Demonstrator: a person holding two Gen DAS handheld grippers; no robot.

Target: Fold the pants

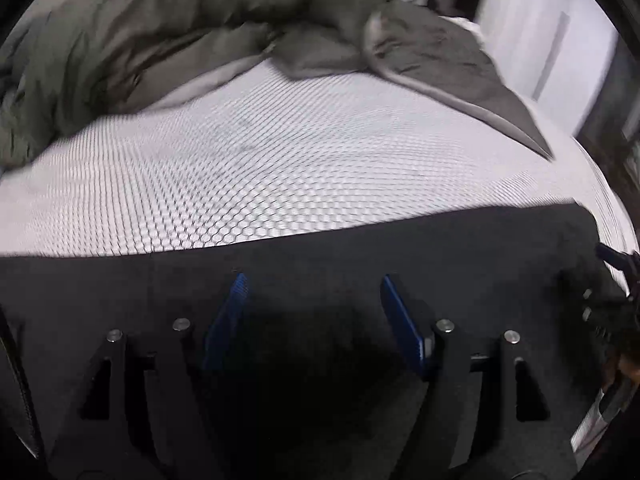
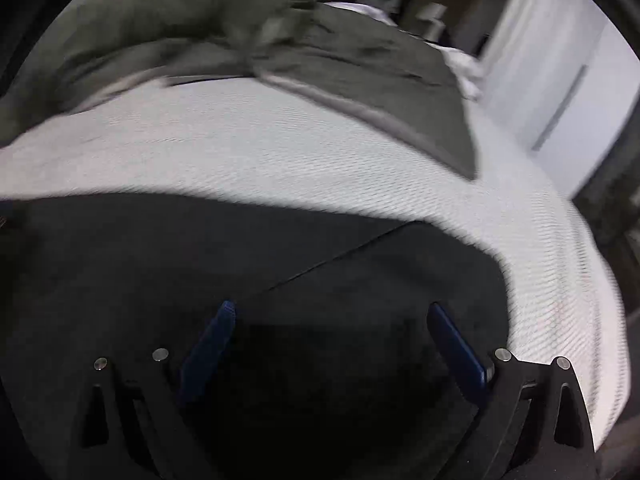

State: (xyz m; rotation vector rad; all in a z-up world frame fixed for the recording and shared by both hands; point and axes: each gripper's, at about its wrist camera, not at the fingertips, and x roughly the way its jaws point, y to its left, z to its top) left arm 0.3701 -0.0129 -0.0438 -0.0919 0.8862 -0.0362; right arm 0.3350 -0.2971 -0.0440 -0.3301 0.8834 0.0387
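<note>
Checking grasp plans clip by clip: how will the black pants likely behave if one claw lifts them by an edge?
The pants lie flat and limp on the mattress, so they would probably drape and sag, not hold shape. The matte, fuzzy-looking cloth likely grips rather than slips. The layers meeting at the seam may slide apart when lifted.

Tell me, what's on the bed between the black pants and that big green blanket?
Nothing: just bare white honeycomb mattress between the black pants and the green blanket. The left wrist view shows it most sharply.
</note>
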